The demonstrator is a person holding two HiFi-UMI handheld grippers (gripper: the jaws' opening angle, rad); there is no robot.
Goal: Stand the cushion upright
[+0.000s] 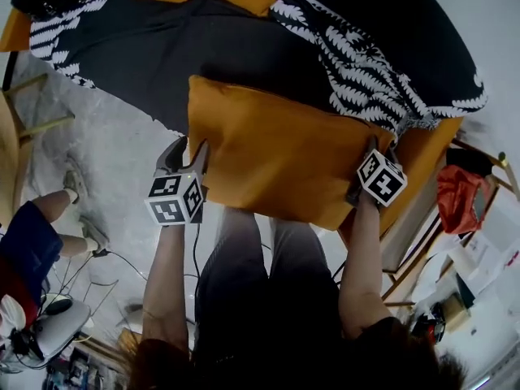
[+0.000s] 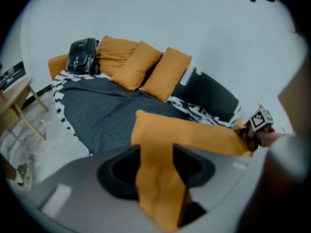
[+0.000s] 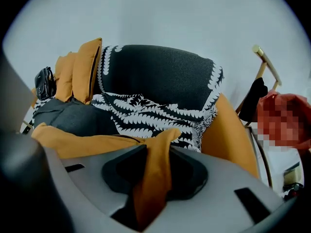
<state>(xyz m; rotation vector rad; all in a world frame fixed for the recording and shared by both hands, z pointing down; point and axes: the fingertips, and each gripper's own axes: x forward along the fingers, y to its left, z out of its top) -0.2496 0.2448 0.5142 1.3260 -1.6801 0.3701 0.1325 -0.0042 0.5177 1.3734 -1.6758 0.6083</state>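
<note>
I hold an orange cushion [image 1: 284, 157] between both grippers, over the front edge of a sofa draped in a black throw [image 1: 244, 47]. My left gripper [image 1: 188, 154] is at the cushion's left edge. In the left gripper view its jaws [image 2: 156, 159] stand wide, with the cushion's [image 2: 194, 132] corner filling the gap between them. My right gripper [image 1: 370, 159] is at the cushion's right edge. In the right gripper view its jaws [image 3: 154, 164] are shut on a pinched fold of the cushion [image 3: 82, 144].
Three more orange cushions [image 2: 141, 64] lean on the sofa back beside a black bag [image 2: 82, 57]. A wooden table [image 1: 8, 161] and a seated person's legs [image 1: 32, 242] are at the left. A wooden rack [image 3: 265, 62] with a red item [image 1: 459, 197] stands at the right.
</note>
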